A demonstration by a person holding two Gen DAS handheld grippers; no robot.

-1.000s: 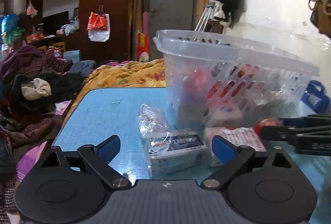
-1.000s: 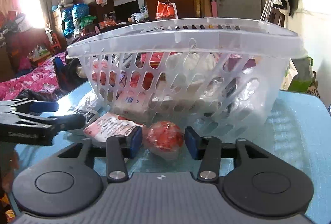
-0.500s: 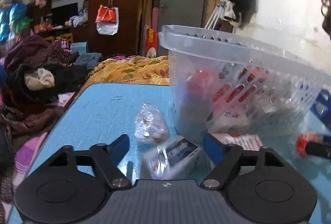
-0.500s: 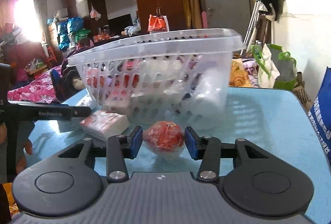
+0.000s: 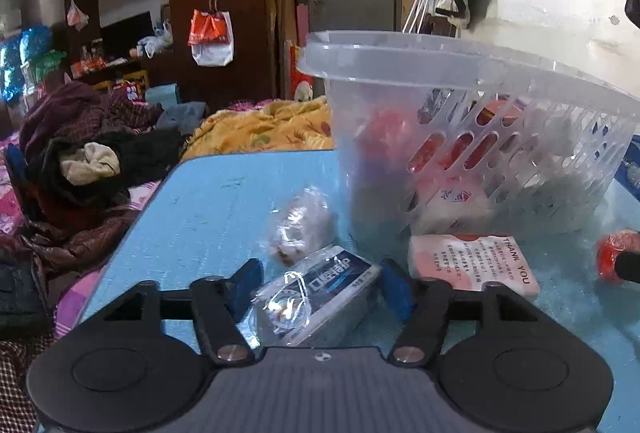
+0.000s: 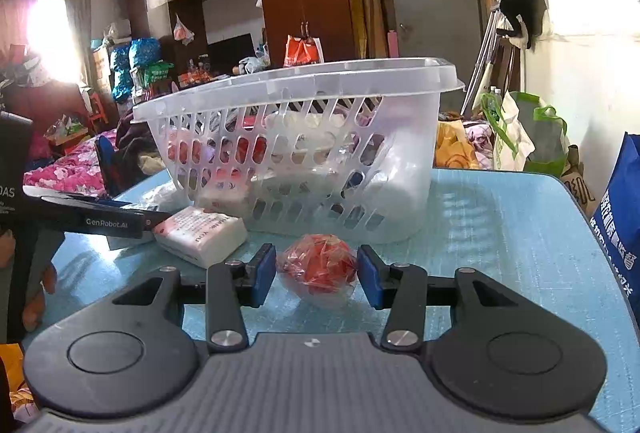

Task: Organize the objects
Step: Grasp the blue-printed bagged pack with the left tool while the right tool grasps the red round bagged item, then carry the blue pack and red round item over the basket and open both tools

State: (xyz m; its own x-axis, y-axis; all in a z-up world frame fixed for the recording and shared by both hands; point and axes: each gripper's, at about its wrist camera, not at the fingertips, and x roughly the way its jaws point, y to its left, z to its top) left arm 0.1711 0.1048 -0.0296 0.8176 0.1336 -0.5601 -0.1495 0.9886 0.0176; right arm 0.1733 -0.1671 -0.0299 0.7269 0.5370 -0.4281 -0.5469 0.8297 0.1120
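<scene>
Spreading widest, the blue surface (image 6: 520, 233) carries a clear basket (image 6: 304, 153) already filled with packets. Just beside it, the left hand-held gripper (image 5: 320, 289) is closing around a blue-labelled packet (image 5: 324, 285), while the right hand-held gripper (image 6: 316, 275) stays clenched on a red wrapped ball (image 6: 318, 269).

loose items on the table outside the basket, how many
4. A blue-labelled packet between the left claw's closing jaws, a clear bag just beyond it, a pink pack in front of the basket, a red ball in the right claw. Others may hide behind the basket.
</scene>
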